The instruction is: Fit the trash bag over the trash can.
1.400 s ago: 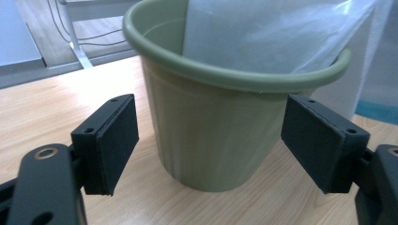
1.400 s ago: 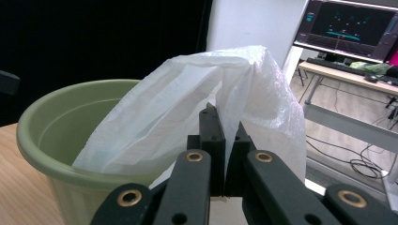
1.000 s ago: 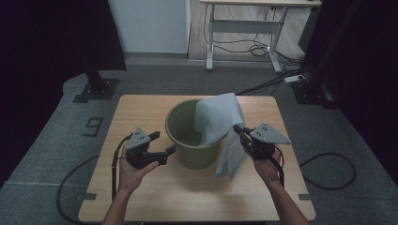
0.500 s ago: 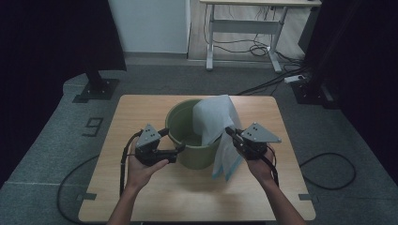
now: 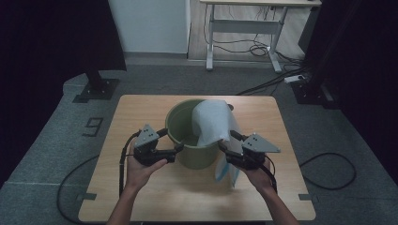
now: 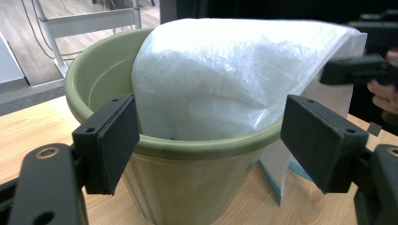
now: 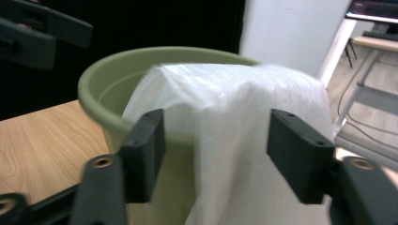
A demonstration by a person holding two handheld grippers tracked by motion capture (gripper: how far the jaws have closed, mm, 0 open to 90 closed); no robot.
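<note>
Green bucket [image 5: 187, 136] sitting mid-frame on the wooden table [image 5: 141, 197]; white plastic bag [image 5: 211, 122] is draping over its right rim, half inside, likely to line it. Right gripper [image 5: 224, 149] has just been opening, its jaws now standing spread with bag between, unpinched. Left gripper [image 5: 178, 149] is hovering spread at the left wall, seemingly ready to steady the bucket.

Both forearms reach forward; the left gripper [image 5: 177, 149] gapes wide, the right gripper [image 5: 222, 146] has just been opening.
</note>
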